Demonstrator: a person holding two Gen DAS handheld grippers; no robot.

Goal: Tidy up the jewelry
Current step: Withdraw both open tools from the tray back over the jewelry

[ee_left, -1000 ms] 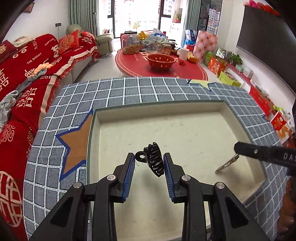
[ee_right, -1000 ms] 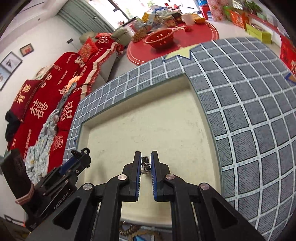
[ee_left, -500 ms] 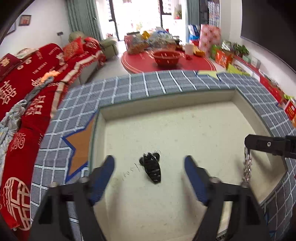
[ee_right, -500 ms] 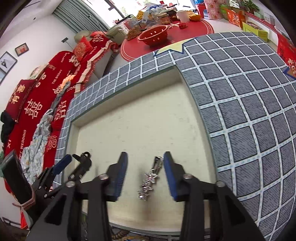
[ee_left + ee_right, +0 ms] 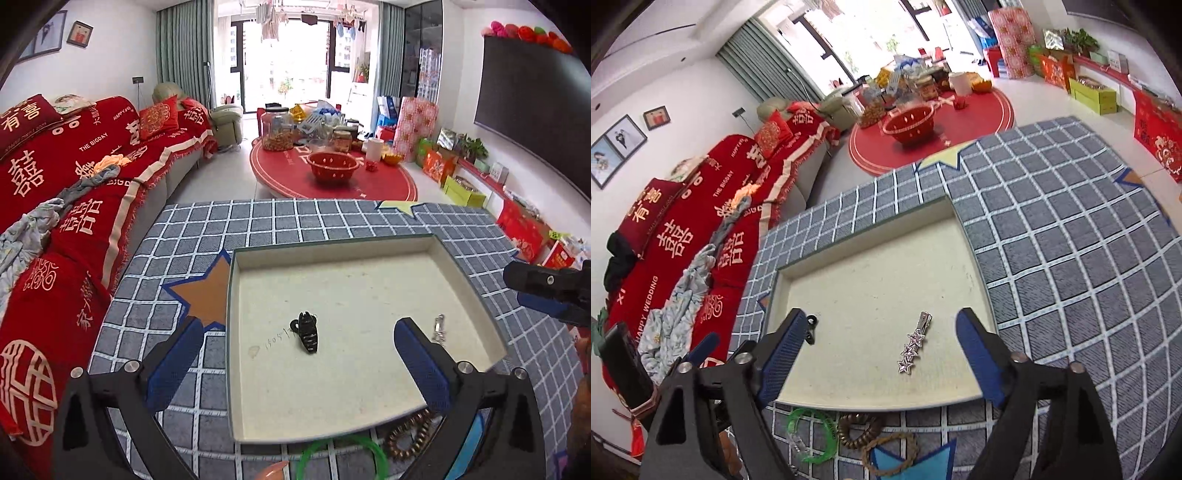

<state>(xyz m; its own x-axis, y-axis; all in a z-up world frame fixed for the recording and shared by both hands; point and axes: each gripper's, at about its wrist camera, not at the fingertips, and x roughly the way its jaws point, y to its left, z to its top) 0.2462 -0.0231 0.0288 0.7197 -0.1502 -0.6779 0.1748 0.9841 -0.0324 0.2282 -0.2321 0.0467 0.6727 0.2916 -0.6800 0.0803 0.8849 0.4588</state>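
Note:
A shallow cream tray (image 5: pixel 236 332) (image 5: pixel 775 291) lies on the grey checked cloth. A black claw hair clip (image 5: pixel 307 331) lies in its middle; in the right wrist view only its tip (image 5: pixel 811 326) shows. A silver star hair clip (image 5: pixel 913 348) (image 5: pixel 439 328) lies near the tray's right side. My left gripper (image 5: pixel 299 362) is open, raised above and behind the black clip. My right gripper (image 5: pixel 882 358) is open, above the star clip, and shows at the right edge of the left wrist view (image 5: pixel 550 291).
Near the tray's front edge lie a green bangle (image 5: pixel 812 435) (image 5: pixel 343 458), a brown coil hair tie (image 5: pixel 858 428), a brown bead bracelet (image 5: pixel 410 435) and a thin brown ring (image 5: pixel 890 454). A red sofa (image 5: pixel 55 192) is left, and a red round table (image 5: pixel 332 173) beyond.
Both grippers opened and let go: the black claw clip and the star clip now lie in the tray. Both grippers have pulled back and up from the tray.

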